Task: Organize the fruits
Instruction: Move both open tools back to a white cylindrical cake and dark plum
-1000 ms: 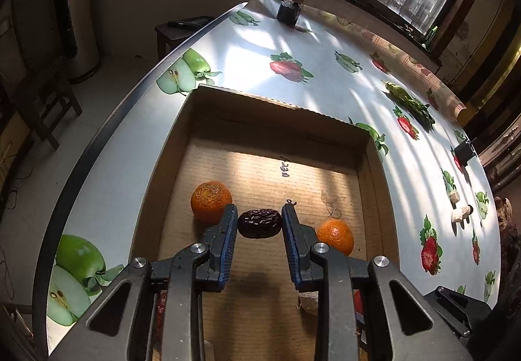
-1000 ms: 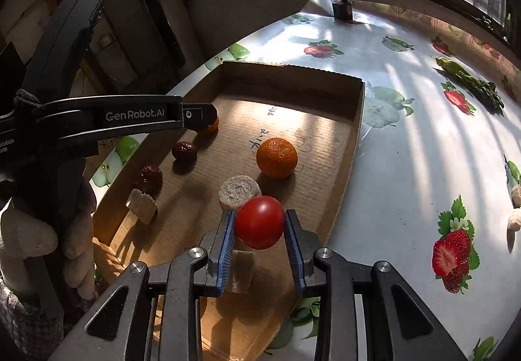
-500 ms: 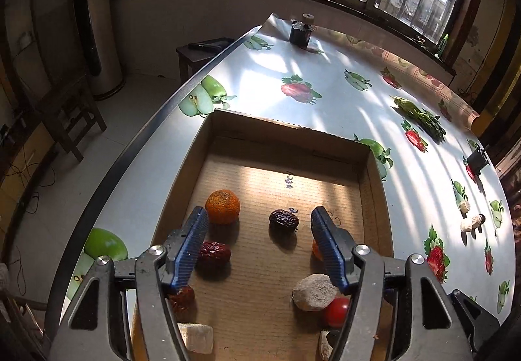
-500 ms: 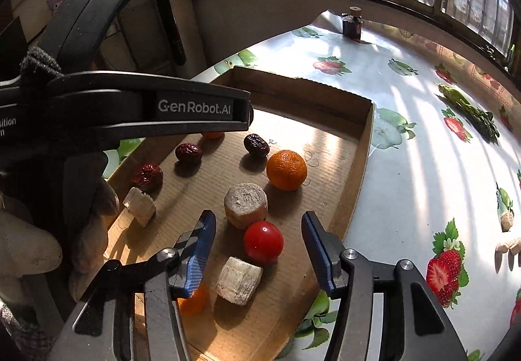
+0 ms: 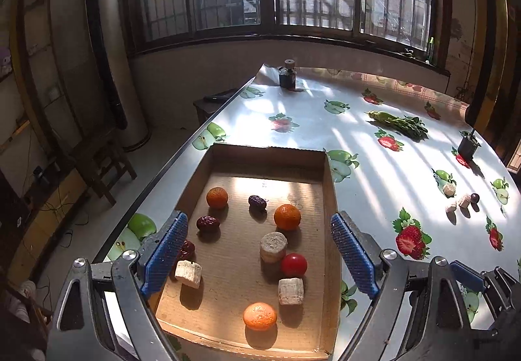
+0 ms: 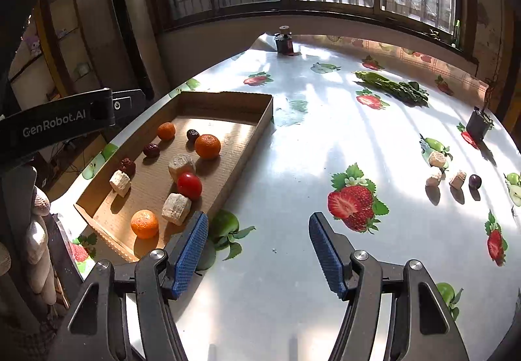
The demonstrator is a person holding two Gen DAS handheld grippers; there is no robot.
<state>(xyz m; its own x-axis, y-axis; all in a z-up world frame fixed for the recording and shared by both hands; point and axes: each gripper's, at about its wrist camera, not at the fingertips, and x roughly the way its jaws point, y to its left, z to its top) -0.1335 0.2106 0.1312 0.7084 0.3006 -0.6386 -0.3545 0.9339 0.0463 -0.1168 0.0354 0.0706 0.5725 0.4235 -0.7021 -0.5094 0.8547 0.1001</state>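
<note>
**Both grippers empty above the box; loose pieces left far right**

Nearest the lens in the left wrist view, the left gripper (image 5: 259,255) has its jaws opening wide with nothing pinched; they merely frame the cardboard box (image 5: 329,185) below. In the right wrist view, the right gripper (image 6: 257,252) is likewise opening and empty, over bare tablecloth (image 6: 293,149) just right of the box.

Inside the box, from the lower frame upward: an orange (image 5: 260,315), pale cut chunks (image 5: 290,291), a red tomato (image 5: 294,265), then two more oranges and dark dates (image 5: 257,202) toward the far wall.

This looks like the gap between placements: both hands are free. The next move likely calls for reaching the small group at the right edge of the right wrist view, the pale pieces (image 6: 437,159) and a dark round fruit (image 6: 474,181), well apart from the box.

What those pale pieces are is hard to tell. One date sits half hidden behind the left gripper's finger. A leafy bundle (image 6: 394,85) lies farther back.
</note>
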